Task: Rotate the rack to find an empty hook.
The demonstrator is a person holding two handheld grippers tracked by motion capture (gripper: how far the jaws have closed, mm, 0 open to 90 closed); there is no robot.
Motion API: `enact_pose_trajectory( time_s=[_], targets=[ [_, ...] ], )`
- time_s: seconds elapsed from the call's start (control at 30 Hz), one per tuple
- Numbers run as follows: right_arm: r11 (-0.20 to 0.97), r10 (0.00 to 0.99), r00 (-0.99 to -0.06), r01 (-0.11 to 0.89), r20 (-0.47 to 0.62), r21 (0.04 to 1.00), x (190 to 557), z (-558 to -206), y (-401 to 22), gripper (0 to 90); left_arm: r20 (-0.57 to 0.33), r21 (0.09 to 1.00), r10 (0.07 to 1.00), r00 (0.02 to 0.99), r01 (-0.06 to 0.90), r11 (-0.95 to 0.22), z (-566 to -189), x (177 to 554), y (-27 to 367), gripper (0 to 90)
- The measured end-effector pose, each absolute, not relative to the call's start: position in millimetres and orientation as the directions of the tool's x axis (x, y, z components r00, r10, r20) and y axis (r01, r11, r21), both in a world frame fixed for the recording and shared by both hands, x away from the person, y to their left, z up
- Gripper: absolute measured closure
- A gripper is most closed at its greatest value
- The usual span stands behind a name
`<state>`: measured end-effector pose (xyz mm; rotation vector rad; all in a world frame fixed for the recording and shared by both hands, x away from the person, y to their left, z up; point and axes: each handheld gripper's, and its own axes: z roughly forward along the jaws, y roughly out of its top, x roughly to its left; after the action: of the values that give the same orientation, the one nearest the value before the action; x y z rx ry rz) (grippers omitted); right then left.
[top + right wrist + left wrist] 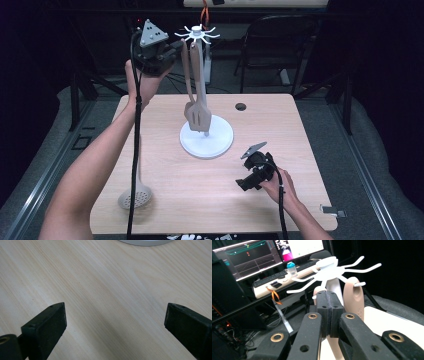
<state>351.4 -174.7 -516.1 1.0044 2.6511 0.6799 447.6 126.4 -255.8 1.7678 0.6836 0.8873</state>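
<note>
While the left claw (176, 49) is raised beside the top of the white rack (206, 137), its jaws are pressed together with nothing between them, just short of the rack's hook ring (337, 270). Two beige utensils hang there with their long axes upright and their heads pointing down: a slotted spatula (198, 116) and a second handle (353, 297), both just beyond the claw's tip. A third utensil, a skimmer (135, 198), lies flat on the surface (300, 150), well below and behind that claw. The right claw (115, 322) rests low over bare wood, jaws wide apart, empty. The room is dark; monitors (247, 257) glow beyond.
</note>
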Motion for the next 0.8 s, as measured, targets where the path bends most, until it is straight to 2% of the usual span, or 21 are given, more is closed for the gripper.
enact_pose_trajectory(
  time_s=[0.47, 0.8],
  targets=[
    [0.661, 0.668, -0.743, 0.565, -0.043, 0.494, 352, -517, -174, 3.9, 0.226, 0.946, 0.813, 0.537, 0.078, -0.314, -255, 463, 132, 90.0],
    [0.667, 0.665, -0.745, 0.558, -0.055, 0.493, 351, -517, -174, 4.0, 0.235, 0.947, 0.776, 0.585, 0.043, -0.319, -261, 440, 135, 90.0]
  ],
)
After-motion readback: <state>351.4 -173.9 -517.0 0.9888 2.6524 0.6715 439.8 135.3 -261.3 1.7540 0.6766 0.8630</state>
